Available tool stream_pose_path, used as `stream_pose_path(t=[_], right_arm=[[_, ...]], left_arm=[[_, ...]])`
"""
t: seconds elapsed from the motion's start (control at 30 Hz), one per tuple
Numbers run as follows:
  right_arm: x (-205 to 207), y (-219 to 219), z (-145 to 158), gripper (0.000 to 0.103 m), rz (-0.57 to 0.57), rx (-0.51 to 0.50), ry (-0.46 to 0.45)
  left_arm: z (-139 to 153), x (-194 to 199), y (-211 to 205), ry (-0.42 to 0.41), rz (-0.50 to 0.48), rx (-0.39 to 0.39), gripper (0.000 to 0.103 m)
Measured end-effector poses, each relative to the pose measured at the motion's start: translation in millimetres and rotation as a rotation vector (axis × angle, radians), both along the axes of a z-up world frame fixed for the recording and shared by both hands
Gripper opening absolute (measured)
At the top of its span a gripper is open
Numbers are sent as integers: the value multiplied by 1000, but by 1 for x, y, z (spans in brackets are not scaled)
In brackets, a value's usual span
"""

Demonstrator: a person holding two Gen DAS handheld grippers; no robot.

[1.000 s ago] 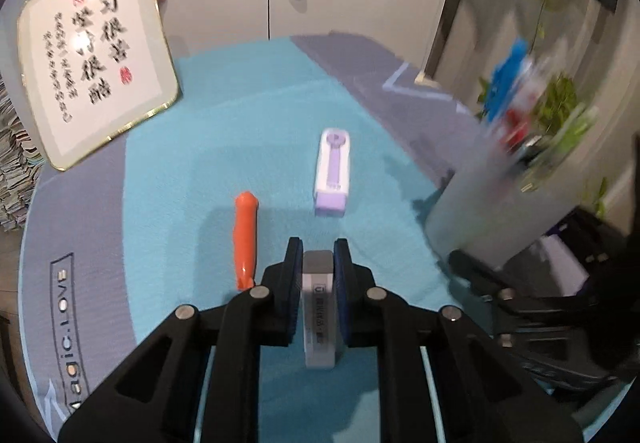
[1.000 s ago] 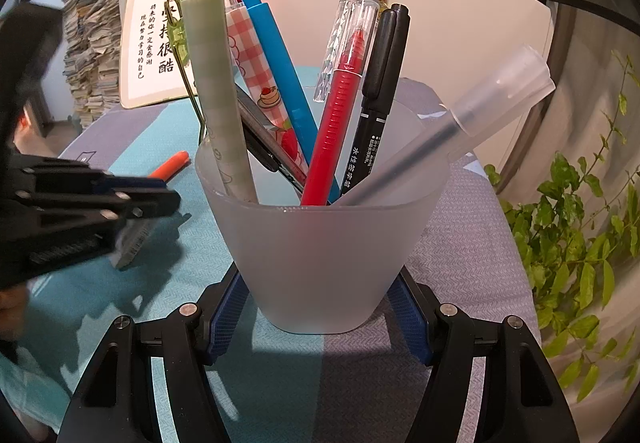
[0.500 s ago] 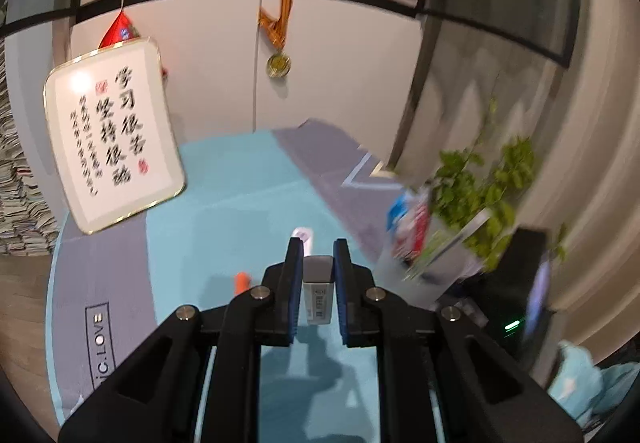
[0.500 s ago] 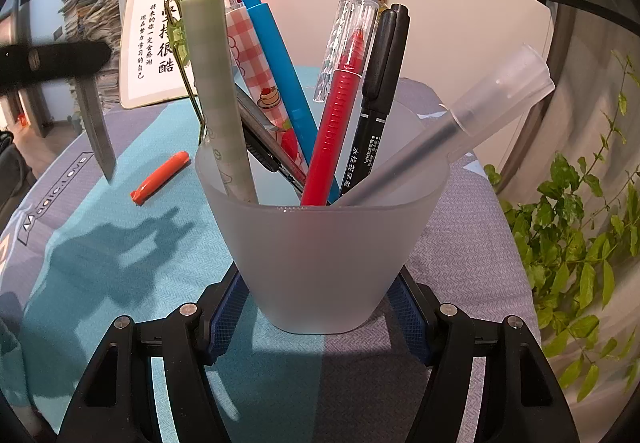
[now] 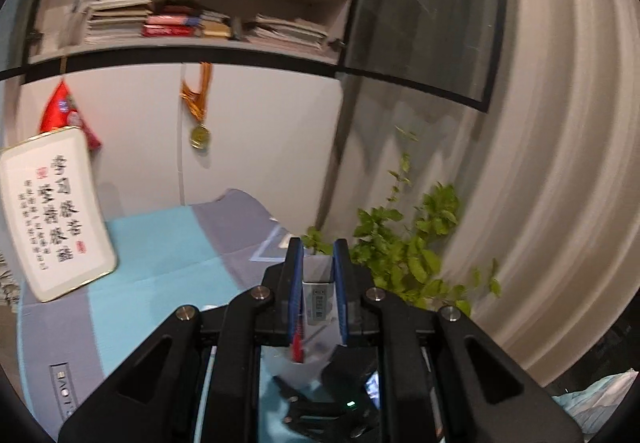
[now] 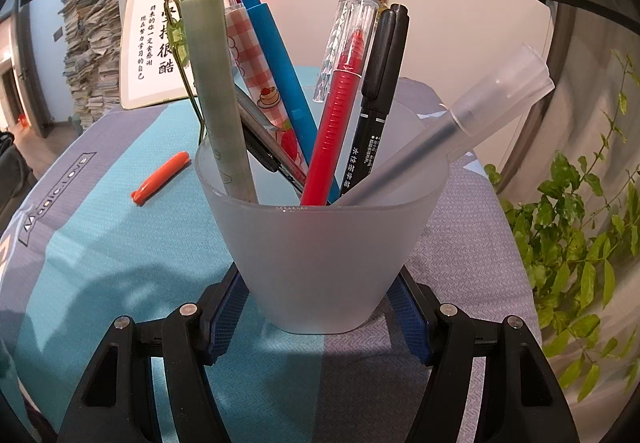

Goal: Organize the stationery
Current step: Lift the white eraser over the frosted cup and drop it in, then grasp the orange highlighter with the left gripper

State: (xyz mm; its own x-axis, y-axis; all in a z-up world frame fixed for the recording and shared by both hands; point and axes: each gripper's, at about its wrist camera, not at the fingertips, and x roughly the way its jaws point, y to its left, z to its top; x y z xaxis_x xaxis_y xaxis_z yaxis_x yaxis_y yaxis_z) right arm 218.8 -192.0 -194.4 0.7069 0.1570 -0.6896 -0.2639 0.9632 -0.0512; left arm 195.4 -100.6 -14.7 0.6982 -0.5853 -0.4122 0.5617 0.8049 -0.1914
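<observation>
your left gripper (image 5: 317, 283) has its jaws nearly shut on a small white eraser (image 5: 318, 301), held up off the bench (image 6: 100, 243) w/ the cup & a red pen tip just below it. your right gripper (image 6: 316, 299) has its jaws wide but pressed on both sides of the frosted cup (image 6: 320, 255), which stands on the bench w/ pens inside: red pen (image 6: 340, 123), black marker (image 6: 380, 99), blue pen (image 6: 276, 67), green ruler (image 6: 216, 83). an orange cap (image 6: 160, 179) lies on the bench left of the cup, well apart.
</observation>
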Motion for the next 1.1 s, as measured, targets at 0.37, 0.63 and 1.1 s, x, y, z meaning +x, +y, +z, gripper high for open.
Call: stream_pose_path(t=[0.37, 0.63, 1.1], right_arm=[[1, -3, 0, 69, 3, 13, 0], [1, -4, 0, 69, 3, 15, 0], [0, -3, 0, 69, 2, 12, -2]], left_arm=[[-35, 33, -25, 160, -10, 70, 13], [-52, 40, -27, 220, -6, 111, 13], [-45, 34, 10, 178, 67, 93, 27]])
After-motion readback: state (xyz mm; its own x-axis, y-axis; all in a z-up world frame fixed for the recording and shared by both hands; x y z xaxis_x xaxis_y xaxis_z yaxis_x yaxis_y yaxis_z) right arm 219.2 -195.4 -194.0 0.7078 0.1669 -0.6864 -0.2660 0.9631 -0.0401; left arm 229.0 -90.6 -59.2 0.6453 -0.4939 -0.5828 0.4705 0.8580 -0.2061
